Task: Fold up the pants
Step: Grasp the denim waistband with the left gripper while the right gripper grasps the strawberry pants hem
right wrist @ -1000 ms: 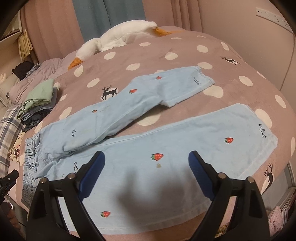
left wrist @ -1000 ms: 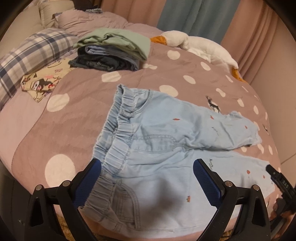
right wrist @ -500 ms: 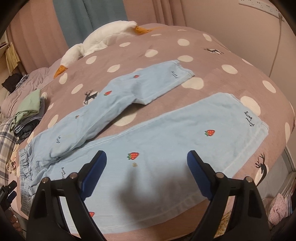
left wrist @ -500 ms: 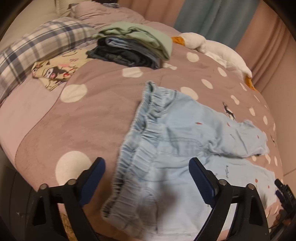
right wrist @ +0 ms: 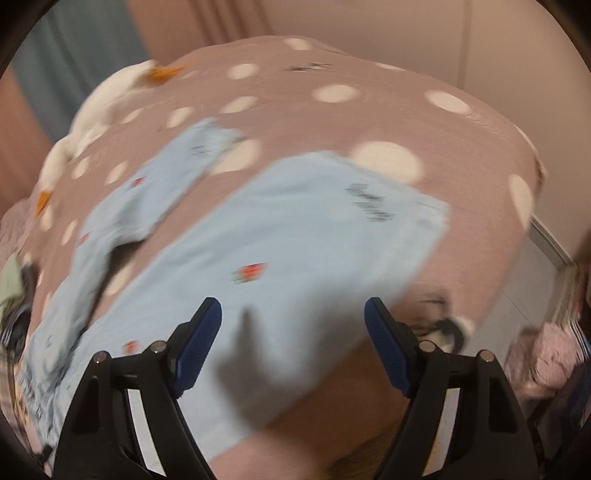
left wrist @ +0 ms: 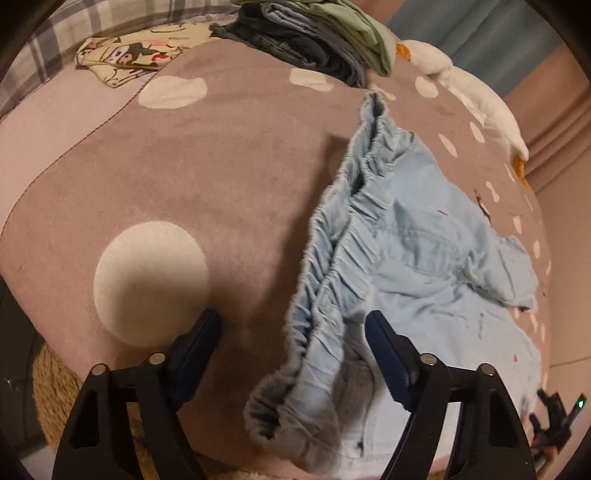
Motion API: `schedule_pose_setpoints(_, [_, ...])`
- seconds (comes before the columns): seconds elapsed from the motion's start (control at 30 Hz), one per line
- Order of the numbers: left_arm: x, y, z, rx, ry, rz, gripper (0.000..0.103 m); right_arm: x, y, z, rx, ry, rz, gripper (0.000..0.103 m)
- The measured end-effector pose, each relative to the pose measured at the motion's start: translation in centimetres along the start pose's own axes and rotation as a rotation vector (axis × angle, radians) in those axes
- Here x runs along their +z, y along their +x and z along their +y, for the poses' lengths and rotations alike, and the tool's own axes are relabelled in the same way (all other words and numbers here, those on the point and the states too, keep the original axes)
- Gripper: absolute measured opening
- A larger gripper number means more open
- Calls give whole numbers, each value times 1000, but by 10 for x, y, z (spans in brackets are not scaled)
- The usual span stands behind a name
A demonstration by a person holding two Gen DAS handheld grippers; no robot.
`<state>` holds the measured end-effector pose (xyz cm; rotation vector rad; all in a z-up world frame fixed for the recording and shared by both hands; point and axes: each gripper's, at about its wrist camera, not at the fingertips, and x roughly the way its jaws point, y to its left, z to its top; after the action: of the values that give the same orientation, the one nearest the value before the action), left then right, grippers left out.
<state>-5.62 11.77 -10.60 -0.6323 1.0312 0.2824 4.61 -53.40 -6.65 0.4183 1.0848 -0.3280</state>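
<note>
Light blue pants with small strawberry prints lie spread on a mauve polka-dot bedspread (left wrist: 221, 177). In the left wrist view the gathered elastic waistband (left wrist: 332, 258) runs from the upper middle down to the front edge. My left gripper (left wrist: 293, 350) is open and low over the near end of the waistband, one finger on each side of it. In the right wrist view, which is blurred, the near pant leg (right wrist: 295, 236) lies flat and the far leg (right wrist: 155, 192) angles away. My right gripper (right wrist: 293, 339) is open above the near leg's lower part.
A stack of folded clothes (left wrist: 317, 33) sits at the far side of the bed, with a printed cloth (left wrist: 136, 55) and a plaid pillow (left wrist: 33, 55) to its left. A white goose plush (left wrist: 476, 99) lies at the back. The bed's front edge is just below both grippers.
My left gripper has swung left and closer to the waistband's near end. My right gripper has moved right toward the near leg's cuff end; its view is now motion-blurred.
</note>
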Motion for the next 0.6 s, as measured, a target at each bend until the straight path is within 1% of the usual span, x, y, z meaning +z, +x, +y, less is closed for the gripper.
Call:
schedule_pose_setpoints(0.03, [1,0,-2,-2,15,-13,69,3,4,-9,-8,22,2,80])
schedule_pose_setpoints(0.07, [1,0,-2,-15,21,-17,65,7,9,-18,-15,42,4,80])
schedule_pose_setpoints(0.1, [1,1,-2,-38,22,-13,53,9,13,-24,-28,53,8,80])
schedule_pose_setpoints(0.13, [2,3,-2,-67,19,-6,38,12,18,-29,-44,66,12,80])
schedule_pose_setpoints(0.17, [2,5,-1,-103,15,2,30,14,23,-34,-47,77,12,79])
schedule_pose_setpoints(0.2, [2,5,0,-138,-1,7,20,16,27,-37,-47,91,14,79])
schedule_pose_setpoints(0.23, [3,4,2,-142,-26,3,15,17,28,-40,-39,99,9,79])
schedule_pose_setpoints(0.27, [4,4,4,-144,-49,0,14,19,28,-41,-26,108,-6,78])
schedule_pose_setpoints(0.33, [8,0,7,-157,-83,-2,13,22,29,-42,-19,117,-15,69])
schedule_pose_setpoints(0.37, [10,-4,8,-154,-88,-11,13,25,29,-42,-25,112,-25,52])
schedule_pose_setpoints(0.4, [12,-10,6,-149,-80,-31,13,28,27,-40,-26,105,-29,28])
schedule_pose_setpoints(0.43, [15,-16,5,-148,-72,-53,13,31,31,-42,-14,104,-29,17])
schedule_pose_setpoints(0.47, [19,-24,4,-151,-64,-68,13,34,30,-42,9,108,-24,12])
schedule_pose_setpoints(0.53, [27,-31,2,-157,-71,-85,13,38,21,-37,63,106,-46,12])
schedule_pose_setpoints(0.6, [36,-39,1,-133,-58,-105,13,40,3,-27,104,72,-87,11])
